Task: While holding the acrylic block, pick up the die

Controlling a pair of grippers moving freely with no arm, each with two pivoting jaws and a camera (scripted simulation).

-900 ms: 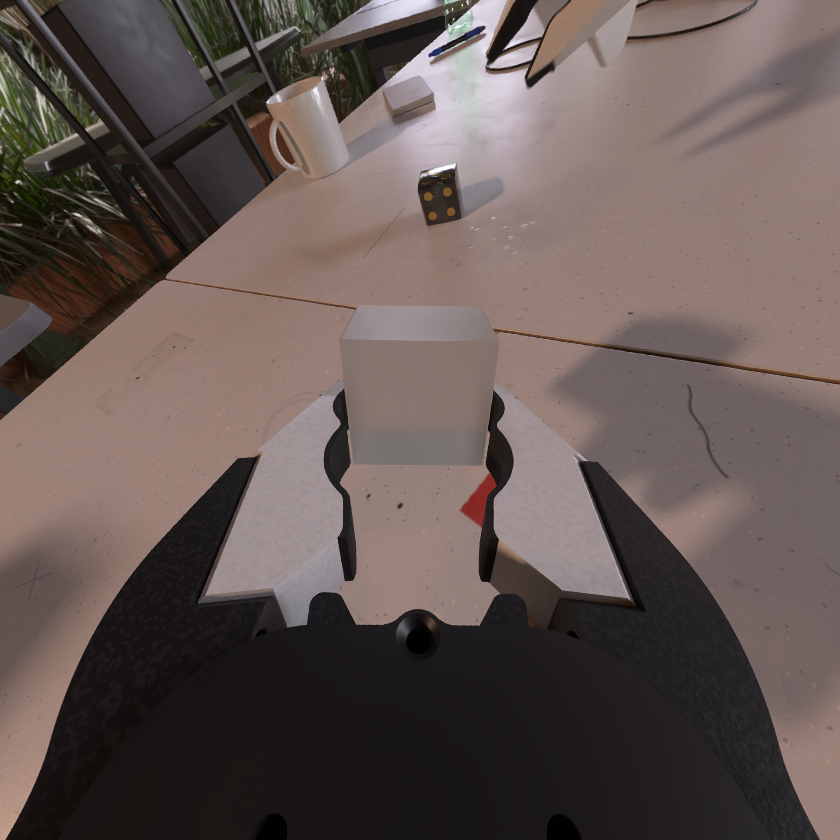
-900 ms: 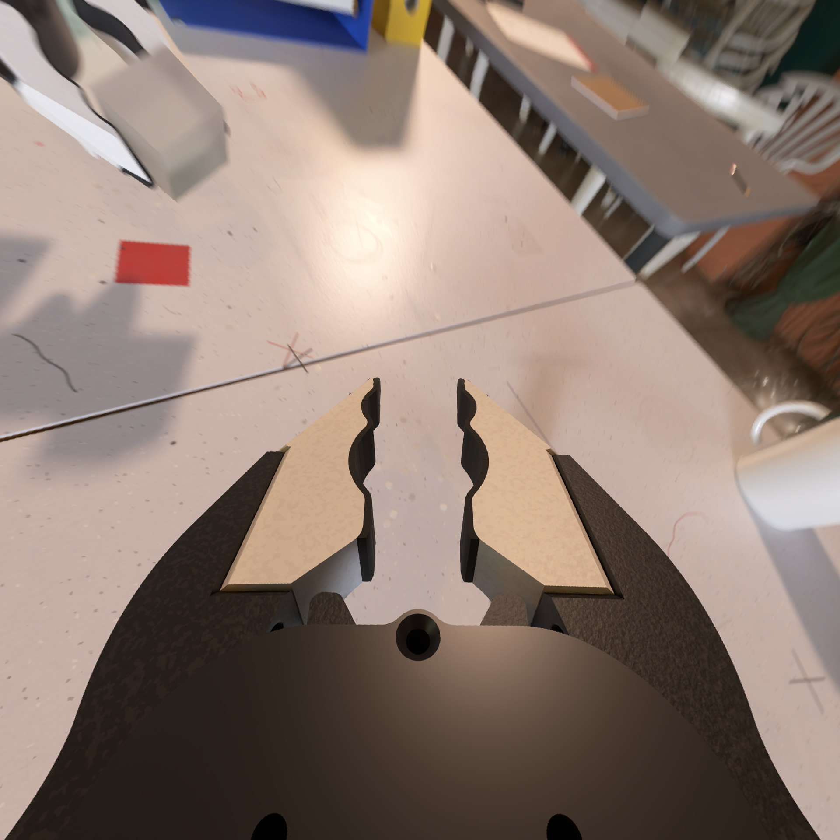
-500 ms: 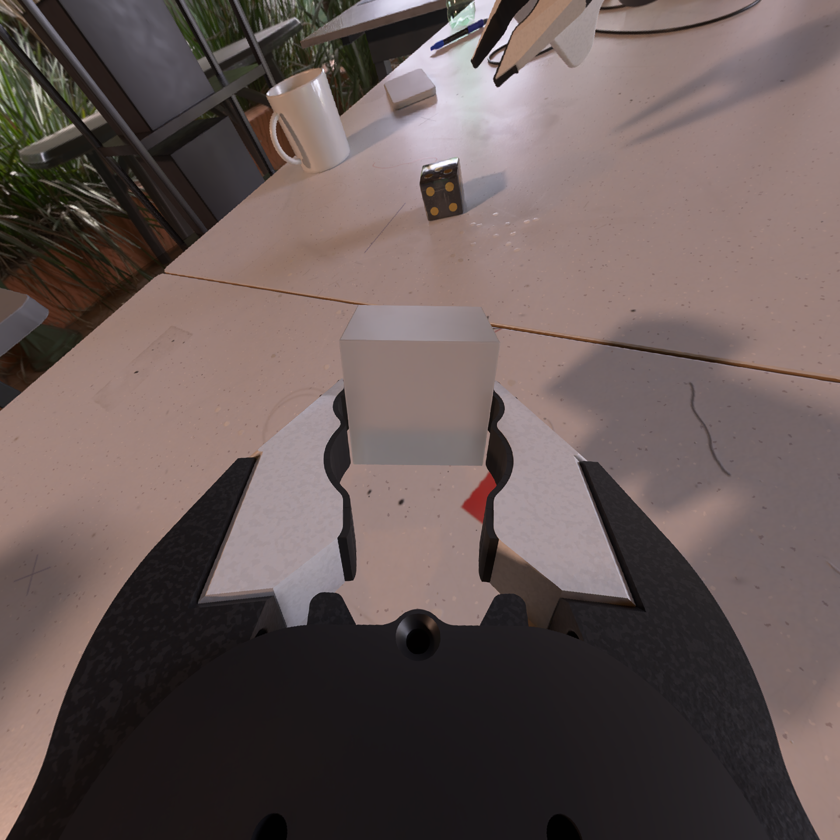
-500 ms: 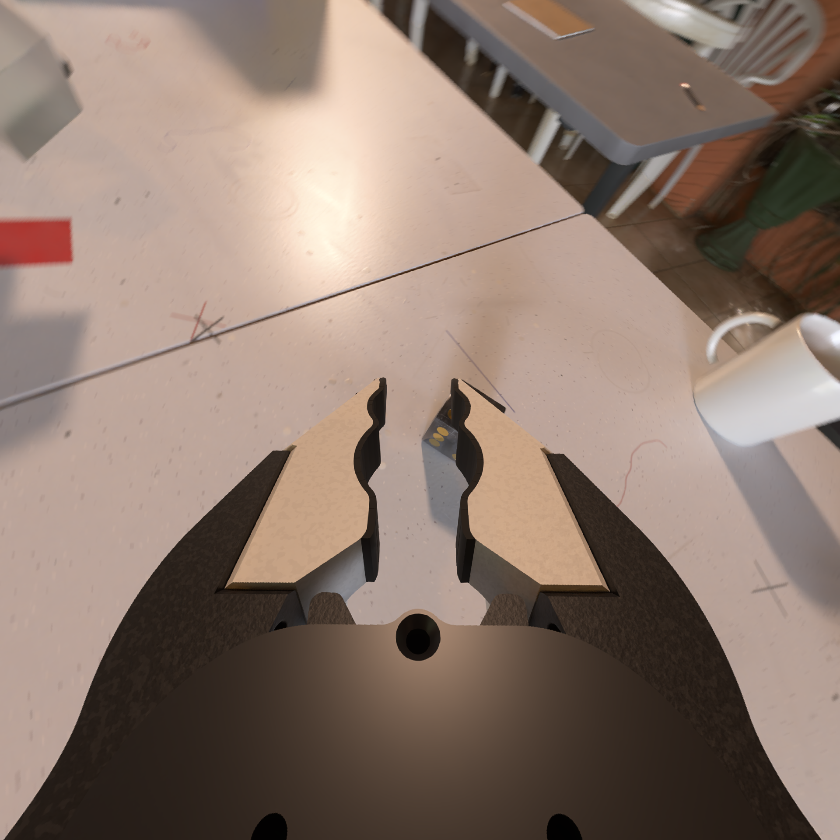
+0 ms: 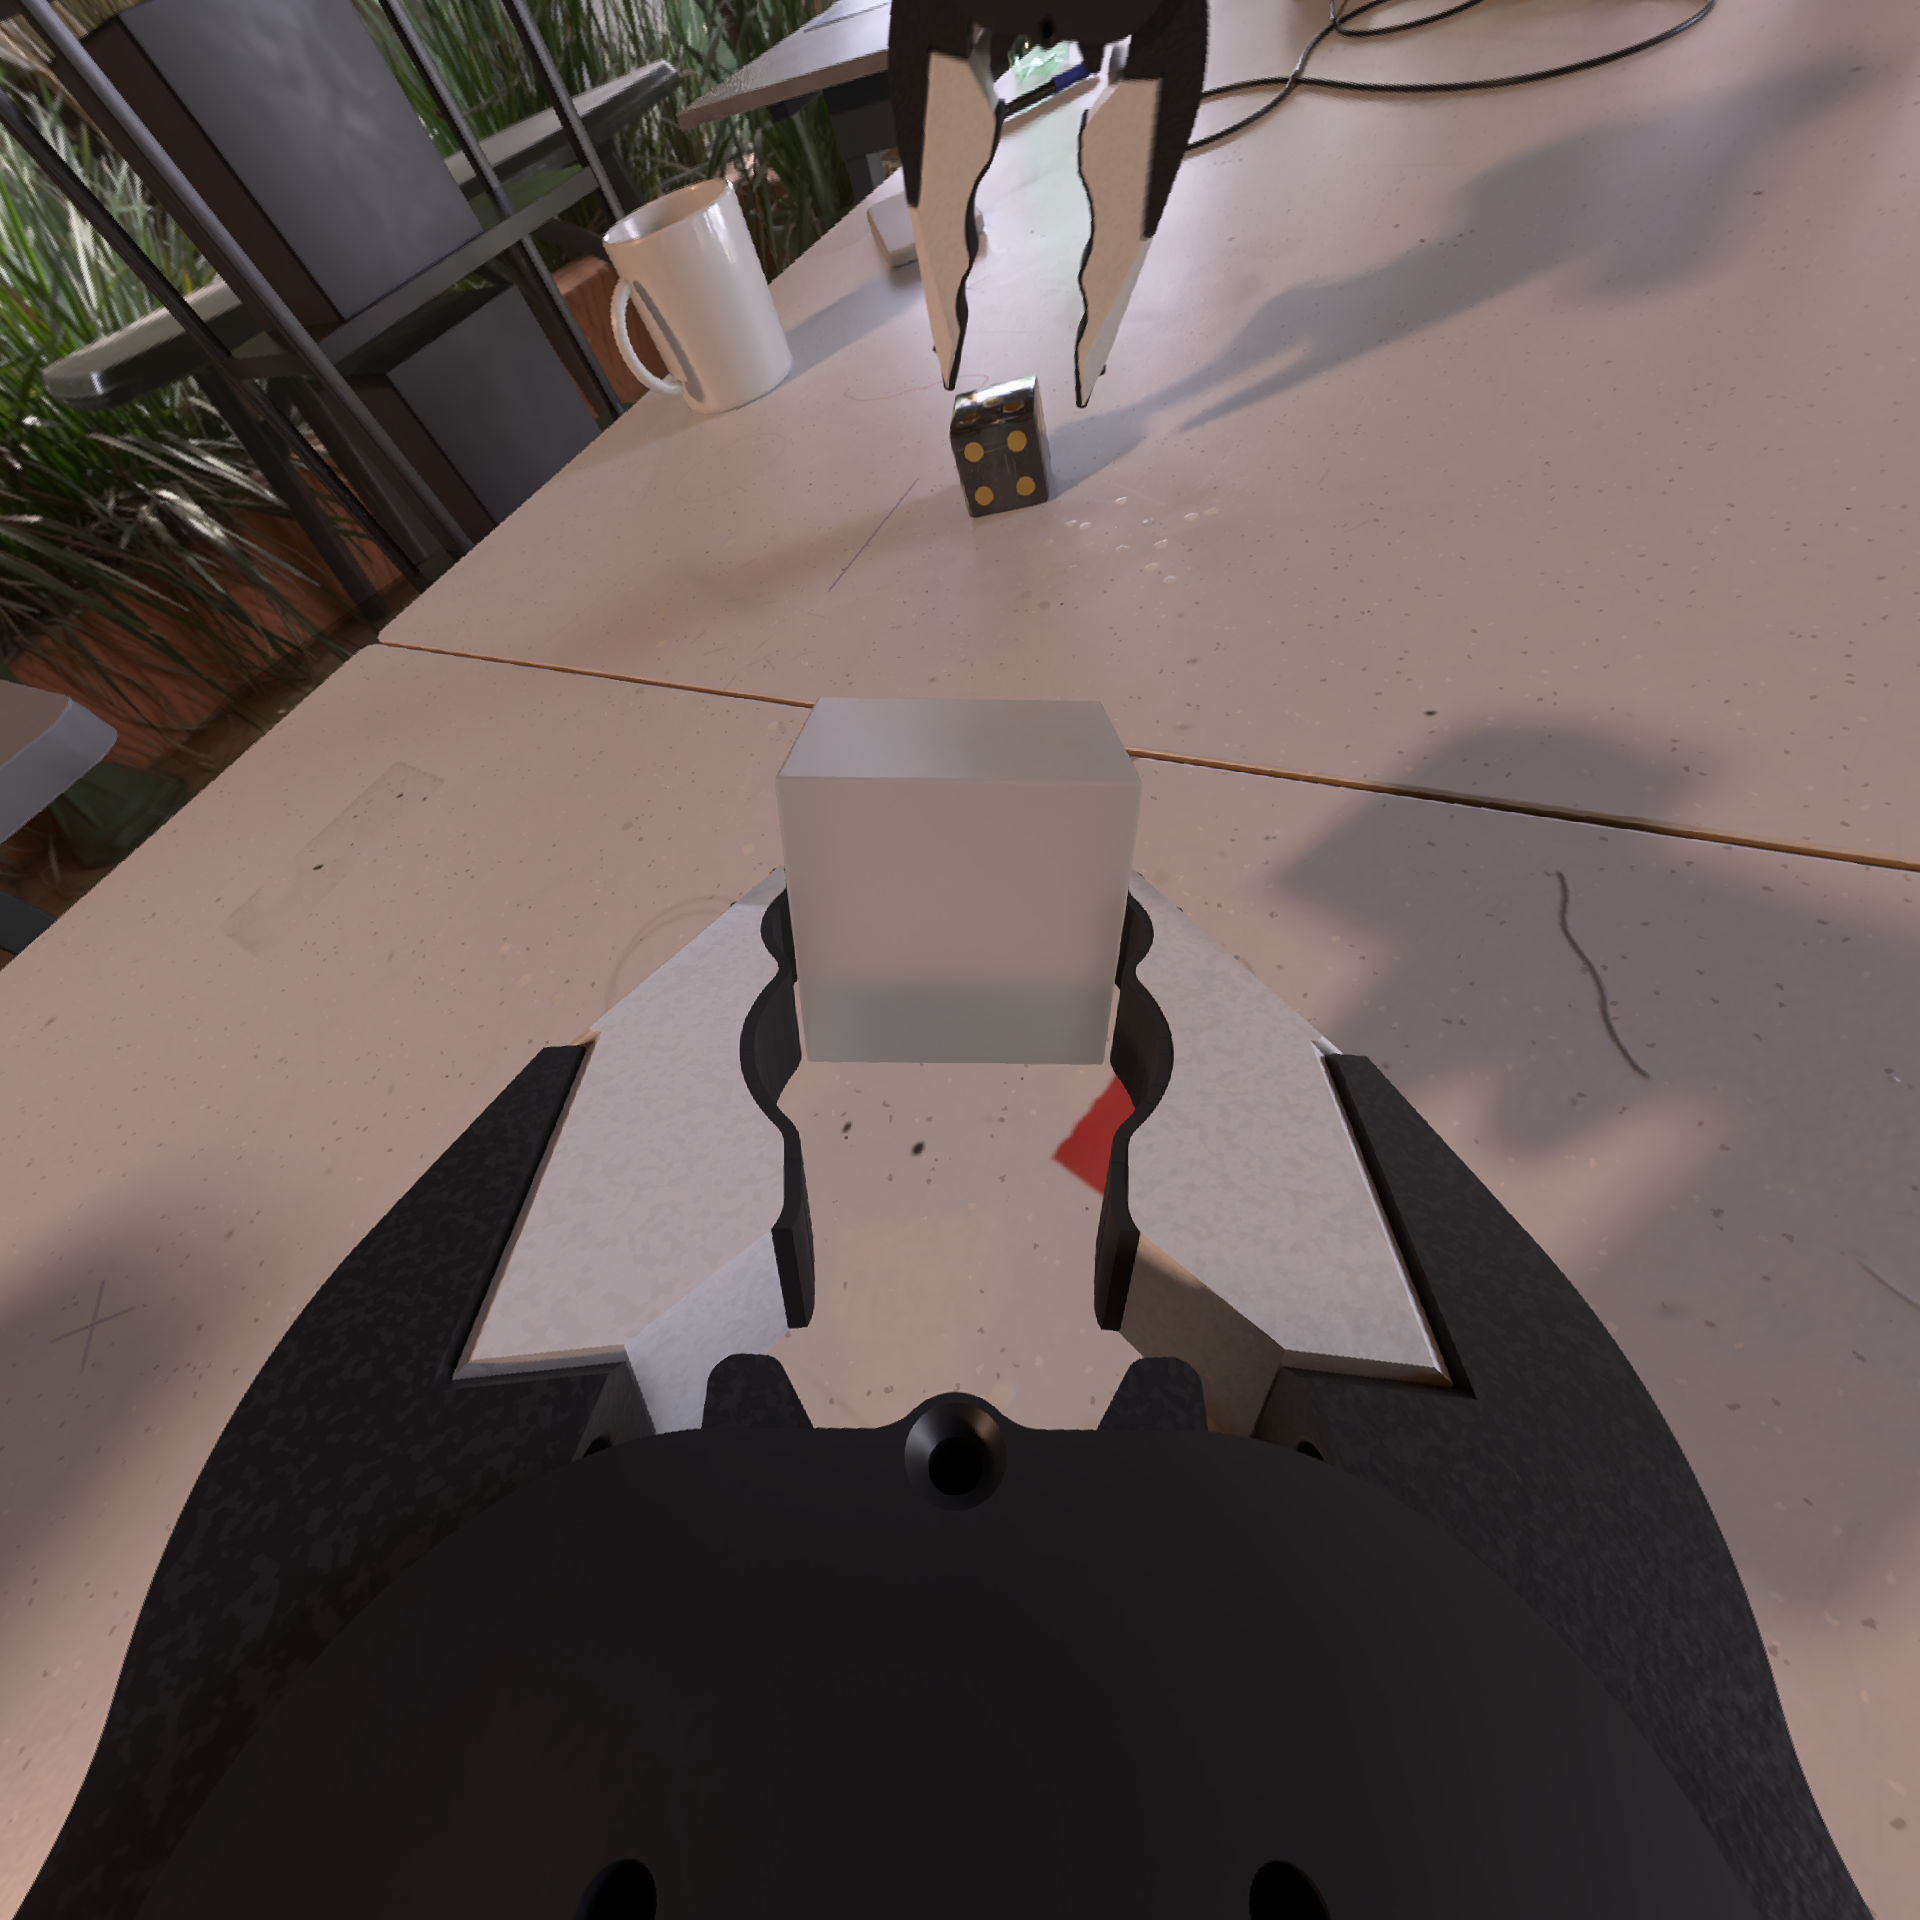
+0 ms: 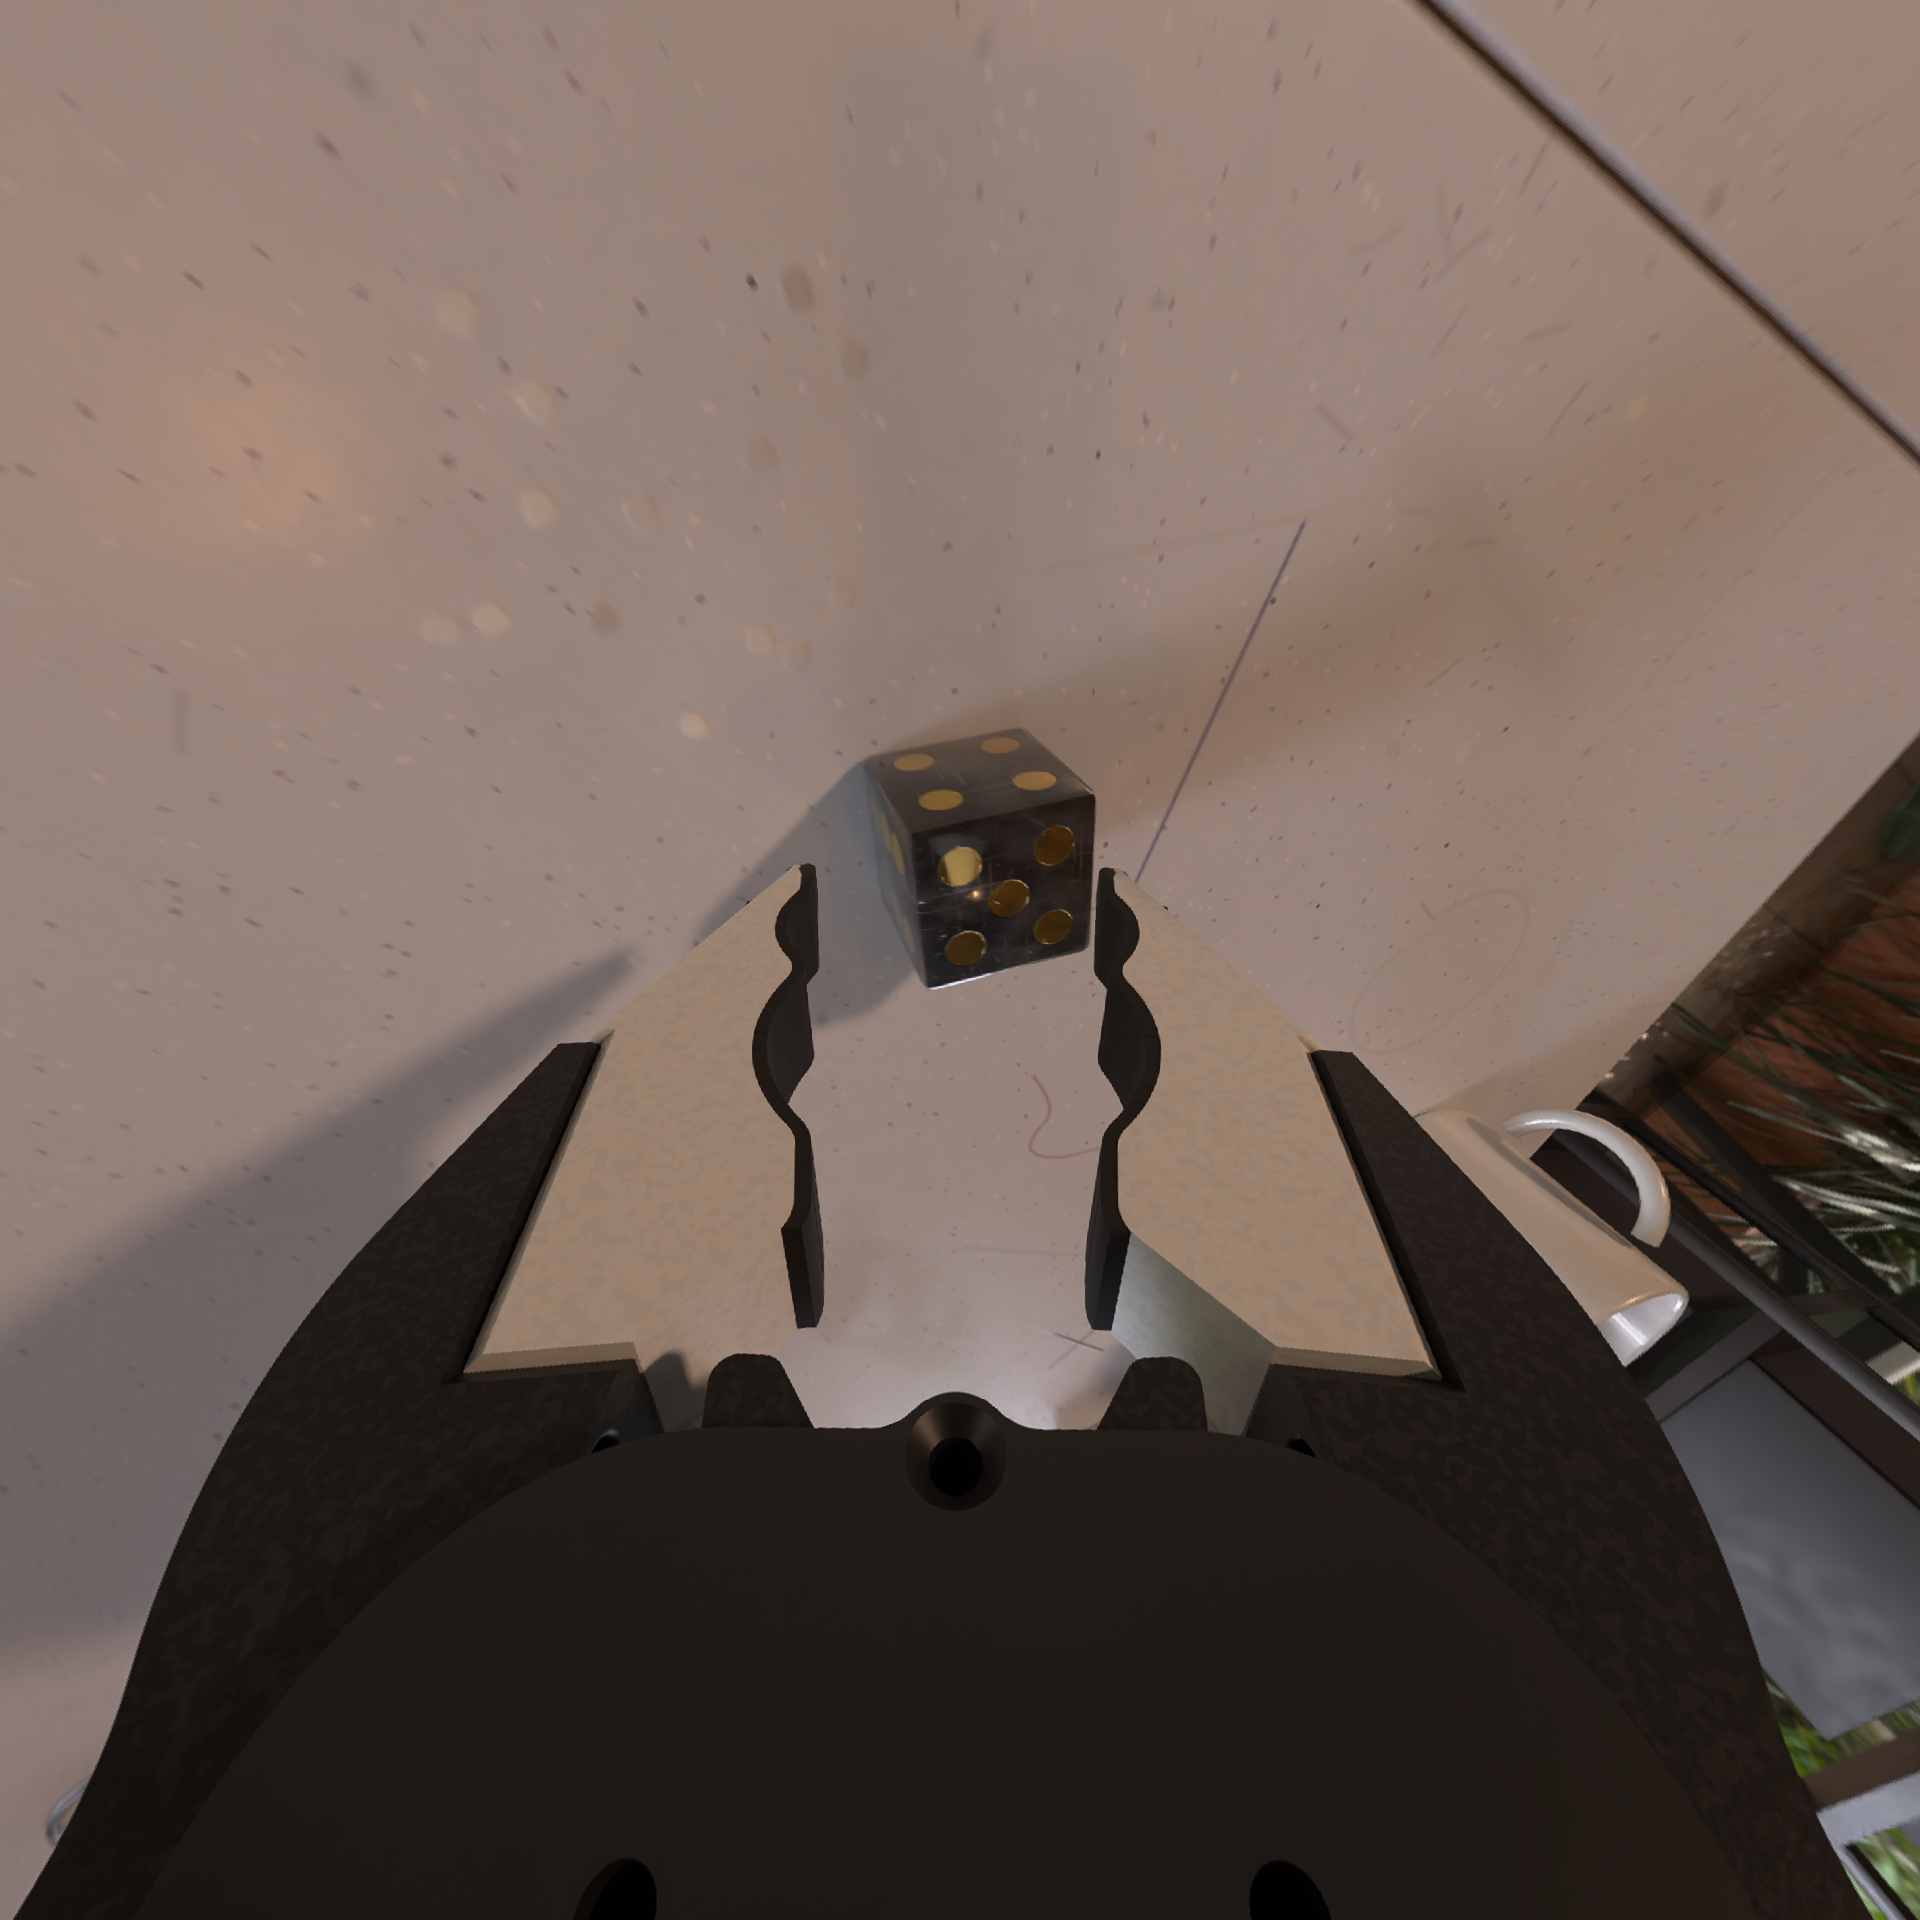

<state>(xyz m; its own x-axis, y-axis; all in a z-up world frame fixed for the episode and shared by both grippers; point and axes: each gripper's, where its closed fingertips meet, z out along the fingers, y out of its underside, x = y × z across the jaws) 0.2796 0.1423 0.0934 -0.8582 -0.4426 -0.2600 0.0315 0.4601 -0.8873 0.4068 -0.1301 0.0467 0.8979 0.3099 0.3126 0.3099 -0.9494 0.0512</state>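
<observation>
On the left, a white mug [image 5: 707, 296] stands near the bench [image 5: 1455, 582] edge. The left tongs [image 5: 956, 914] are clenched on the frosted acrylic block [image 5: 956, 883], held clear above the bench. Farther on, the black die [image 5: 1000, 449] with gold pips rests on the bench. The right tongs [image 6: 956, 883] hang just above it, spread apart and pointing down, fingertips [image 6: 800, 883] flanking the die [image 6: 982, 857] without touching.

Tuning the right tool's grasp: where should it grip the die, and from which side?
Grip the die across its two opposite vertical side faces, coming from above. It sits flat on the table, and the open right tool hangs over it, wider than the cube.
</observation>
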